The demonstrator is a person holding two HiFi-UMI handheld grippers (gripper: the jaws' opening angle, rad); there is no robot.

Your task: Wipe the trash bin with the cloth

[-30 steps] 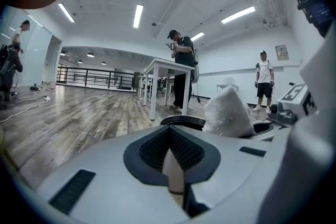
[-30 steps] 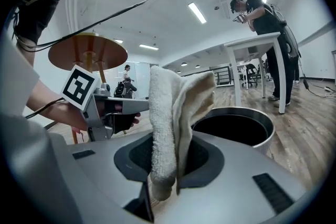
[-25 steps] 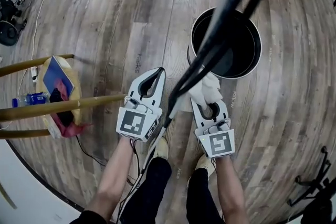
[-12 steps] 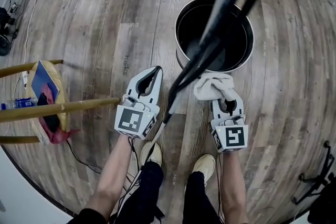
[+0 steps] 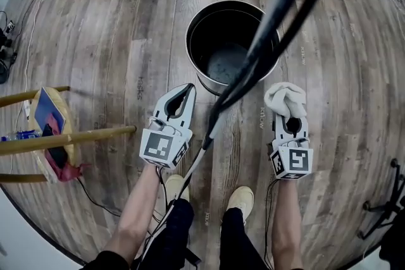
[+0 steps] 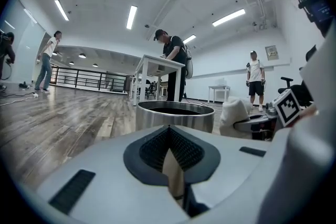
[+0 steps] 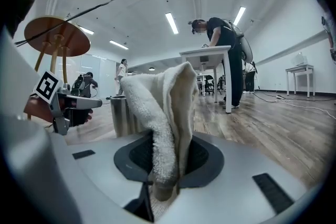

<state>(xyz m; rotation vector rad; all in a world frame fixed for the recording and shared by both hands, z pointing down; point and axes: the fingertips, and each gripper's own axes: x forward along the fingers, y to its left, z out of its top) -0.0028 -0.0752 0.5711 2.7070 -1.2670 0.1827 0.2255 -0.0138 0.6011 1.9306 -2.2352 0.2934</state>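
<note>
Trash bin [image 5: 197, 76] open; right gripper [image 5: 286, 113] clamps cloth [image 5: 284, 97].

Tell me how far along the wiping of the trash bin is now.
Done: the white cloth is clamped in the right gripper. In hand: it is held beside the metal trash bin, apart from the rim. Left: all the wiping; no contact shows. The left gripper is shut and empty.

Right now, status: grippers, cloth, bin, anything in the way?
Left gripper shut, empty; right gripper shut on cloth. Cloth beside trash bin, not touching yet. Black cable crosses the head view over the bin.
</note>
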